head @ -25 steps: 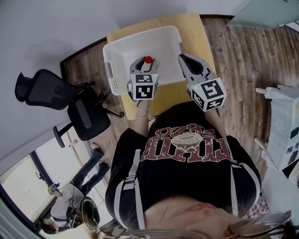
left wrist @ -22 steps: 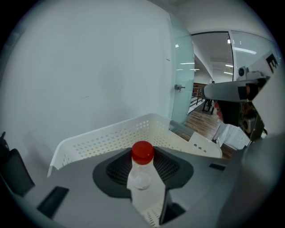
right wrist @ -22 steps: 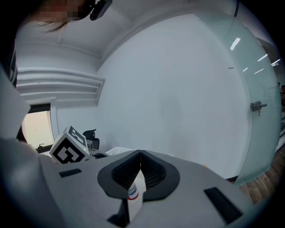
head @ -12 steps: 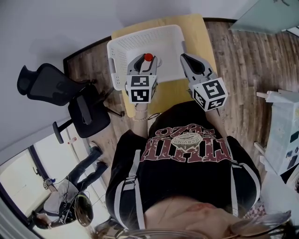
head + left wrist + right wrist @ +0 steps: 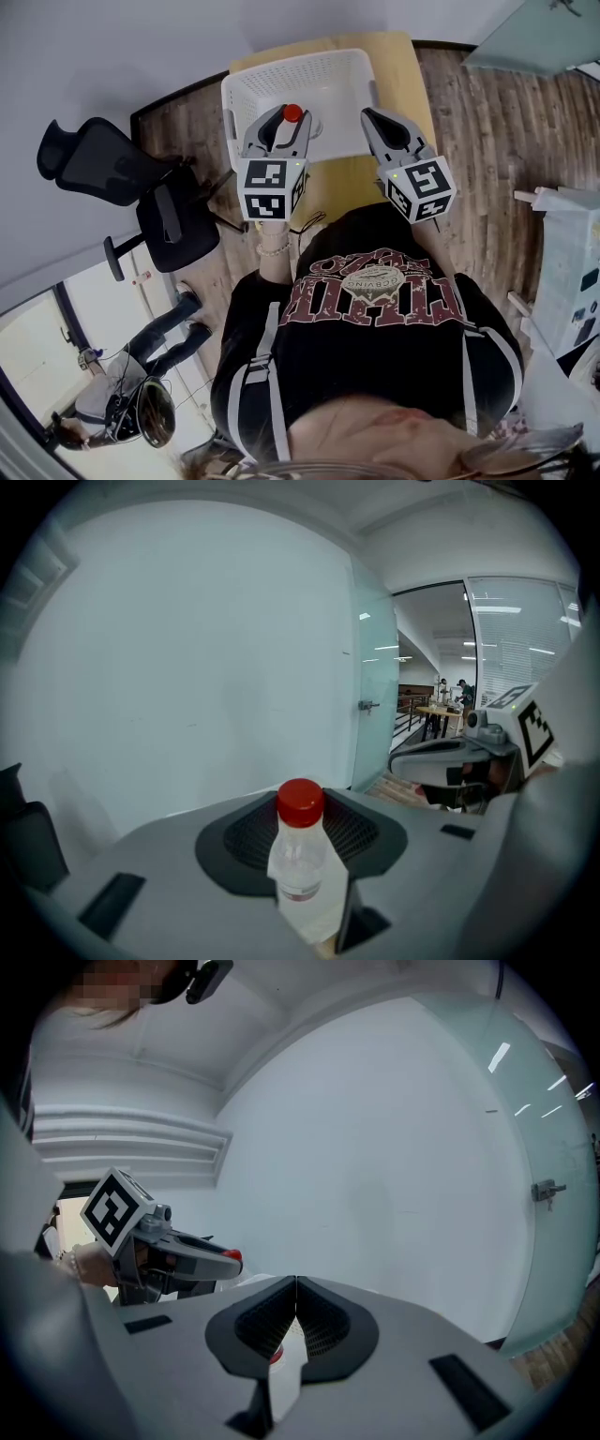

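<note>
The left gripper (image 5: 281, 131) pinches a clear, red-capped bottle (image 5: 300, 853) by its body. The cap is up and the long axis upright, over the near side of the white basket (image 5: 323, 80). The right gripper (image 5: 375, 120), jaws pressed together on nothing, hovers by the basket's near right corner, farther from the bottle.
</note>
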A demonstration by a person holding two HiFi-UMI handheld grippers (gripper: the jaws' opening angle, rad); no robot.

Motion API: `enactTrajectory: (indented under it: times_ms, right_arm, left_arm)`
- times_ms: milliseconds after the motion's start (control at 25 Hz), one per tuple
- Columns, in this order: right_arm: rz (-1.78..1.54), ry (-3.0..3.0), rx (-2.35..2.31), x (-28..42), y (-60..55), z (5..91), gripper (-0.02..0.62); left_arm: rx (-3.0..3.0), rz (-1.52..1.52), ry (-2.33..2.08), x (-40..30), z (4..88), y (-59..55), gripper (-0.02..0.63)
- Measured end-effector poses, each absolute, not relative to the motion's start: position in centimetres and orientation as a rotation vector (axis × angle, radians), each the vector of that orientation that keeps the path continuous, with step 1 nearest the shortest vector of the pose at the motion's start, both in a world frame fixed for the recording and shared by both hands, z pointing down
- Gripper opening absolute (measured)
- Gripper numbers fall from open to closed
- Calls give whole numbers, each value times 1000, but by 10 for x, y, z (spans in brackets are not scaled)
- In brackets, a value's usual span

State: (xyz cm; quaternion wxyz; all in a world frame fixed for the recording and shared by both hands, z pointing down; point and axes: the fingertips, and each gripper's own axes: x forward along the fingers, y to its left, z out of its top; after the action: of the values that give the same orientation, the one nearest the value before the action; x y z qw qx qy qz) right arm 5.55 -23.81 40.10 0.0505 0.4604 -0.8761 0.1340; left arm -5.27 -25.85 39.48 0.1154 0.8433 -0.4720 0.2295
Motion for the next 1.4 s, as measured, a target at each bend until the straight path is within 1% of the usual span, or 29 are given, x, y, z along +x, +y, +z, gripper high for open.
enactTrajectory:
  times_ms: [760,1400]
  right_arm:
    - [375,-2726,1304,55,-220,394,17]
    - [382,-2745,1249,39,-210,398,17]
  left_arm:
    - [2493,534,-1476,-52,342,-219,193]
    - [2538,495,-1547,-66,299,-183,192]
